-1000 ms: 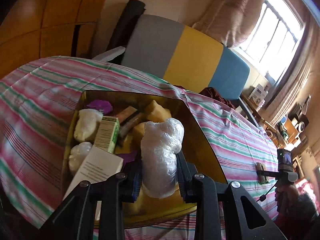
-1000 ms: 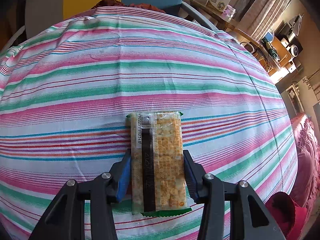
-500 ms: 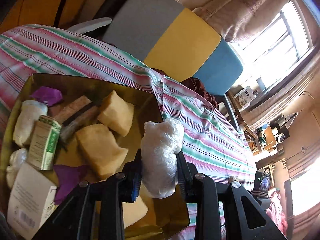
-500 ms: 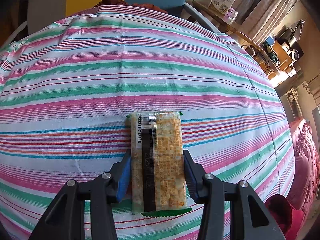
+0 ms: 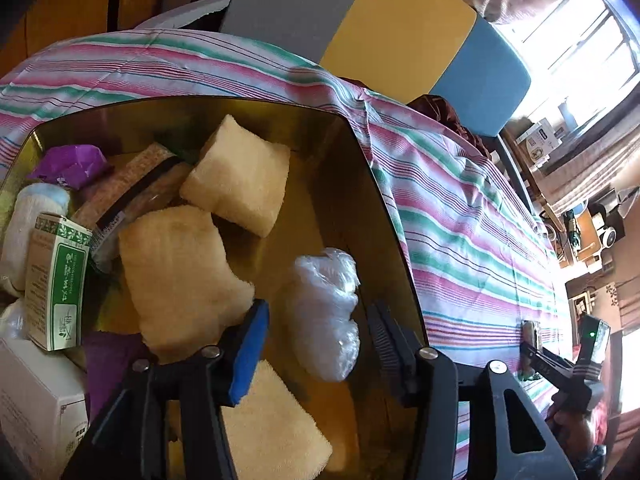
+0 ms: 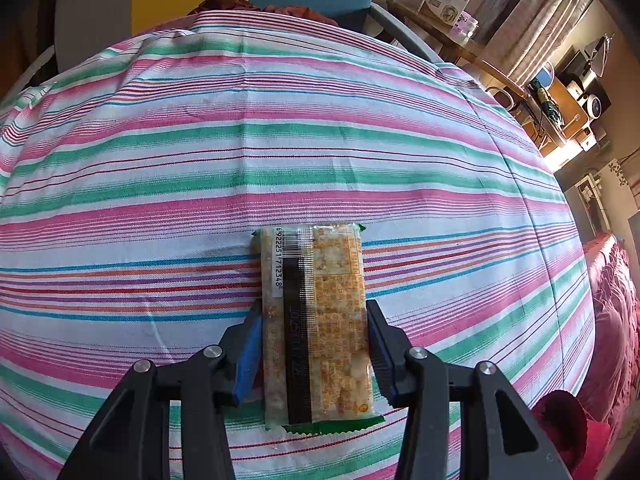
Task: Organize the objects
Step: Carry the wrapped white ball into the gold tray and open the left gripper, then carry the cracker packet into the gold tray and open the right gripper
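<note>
Striped cloth (image 6: 320,140) in pink, green and white covers the surface, with a grey, yellow and blue panelled chair back (image 5: 384,36) behind it and a bright window (image 5: 576,28) at the far right. On the left side of the surface sits a gold-coloured tray (image 5: 384,216), crowded with pale yellow sponges (image 5: 240,180), a green-and-white carton (image 5: 56,280), a white box (image 5: 36,404), a purple wrapper (image 5: 68,164) and a cracker packet with a dark band (image 5: 136,184). The left tool (image 5: 316,340) hovers over the tray's right half with its jaws spread wide; a crumpled clear plastic bag (image 5: 324,312) lies between them on the tray floor, with a gap showing on either side of it. On the bare cloth well to the right, the right tool (image 6: 314,344) has its jaws closed against both long edges of a cracker packet (image 6: 316,320), a transparent wrapper with a barcode, a black centre strip and green serrated ends. The packet lies flat, lengthwise along the tool's fingers, but whether it rests on the cloth or is lifted just off it cannot be told. In the left wrist view the right tool appears small at the far edge of the surface.
</note>
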A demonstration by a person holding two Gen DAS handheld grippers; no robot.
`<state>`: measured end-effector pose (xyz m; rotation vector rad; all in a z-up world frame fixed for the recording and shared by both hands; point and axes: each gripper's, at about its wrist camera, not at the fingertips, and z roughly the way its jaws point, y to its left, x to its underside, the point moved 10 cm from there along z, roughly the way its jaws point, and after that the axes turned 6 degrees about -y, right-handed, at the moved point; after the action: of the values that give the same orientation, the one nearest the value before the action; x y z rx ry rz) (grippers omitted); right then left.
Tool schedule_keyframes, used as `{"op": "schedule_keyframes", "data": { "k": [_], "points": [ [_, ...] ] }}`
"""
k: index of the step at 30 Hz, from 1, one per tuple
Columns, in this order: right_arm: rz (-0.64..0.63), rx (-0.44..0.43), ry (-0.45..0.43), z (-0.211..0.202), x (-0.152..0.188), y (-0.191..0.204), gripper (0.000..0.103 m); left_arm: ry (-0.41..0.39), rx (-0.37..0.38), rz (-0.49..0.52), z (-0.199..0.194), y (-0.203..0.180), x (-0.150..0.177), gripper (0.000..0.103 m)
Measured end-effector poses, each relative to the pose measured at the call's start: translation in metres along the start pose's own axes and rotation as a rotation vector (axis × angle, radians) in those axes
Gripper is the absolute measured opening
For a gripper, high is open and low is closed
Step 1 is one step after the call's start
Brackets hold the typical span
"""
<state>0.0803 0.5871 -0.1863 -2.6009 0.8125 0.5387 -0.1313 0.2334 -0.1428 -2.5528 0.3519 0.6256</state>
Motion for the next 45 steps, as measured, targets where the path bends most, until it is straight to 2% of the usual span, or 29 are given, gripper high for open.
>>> {"op": "schedule_keyframes", "data": {
  "k": [2,6,10,12,20,23,26,33,39,45],
  "points": [
    [0.004,-0.001,0.0,0.001,-0.001,-0.001,0.048,-0.014,-0.014,0.005,-0.006,0.003,0.0,0.056],
    [0.002,0.001,-0.002,0.001,-0.001,-0.002,0.048,-0.131,-0.085,0.115,-0.039,0.006,0.002,0.056],
    [-0.004,0.004,-0.005,0.0,0.0,-0.001,0.048,-0.228,-0.155,0.194,-0.075,0.018,0.012,0.066],
    [-0.01,-0.007,-0.008,-0.002,0.0,0.003,0.048,-0.259,-0.179,0.207,-0.089,0.027,0.018,0.066],
    [-0.076,-0.045,-0.015,-0.011,0.003,0.025,0.048,-0.307,-0.25,0.203,-0.123,0.059,0.043,0.067],
    [-0.092,-0.096,-0.005,-0.018,0.007,0.04,0.048,-0.317,-0.264,0.196,-0.129,0.065,0.048,0.068],
    [-0.107,-0.151,0.002,-0.026,0.012,0.061,0.048,-0.323,-0.284,0.2,-0.13,0.072,0.048,0.07],
    [-0.122,-0.278,-0.004,-0.05,0.012,0.118,0.048,-0.328,-0.267,0.174,-0.136,0.081,0.049,0.071],
    [-0.139,-0.398,-0.079,-0.097,-0.006,0.169,0.048,-0.343,-0.278,0.142,-0.143,0.094,0.048,0.074],
    [-0.238,-0.531,-0.167,-0.161,-0.018,0.251,0.048,-0.376,-0.3,0.084,-0.159,0.115,0.044,0.077]
  ]
}}
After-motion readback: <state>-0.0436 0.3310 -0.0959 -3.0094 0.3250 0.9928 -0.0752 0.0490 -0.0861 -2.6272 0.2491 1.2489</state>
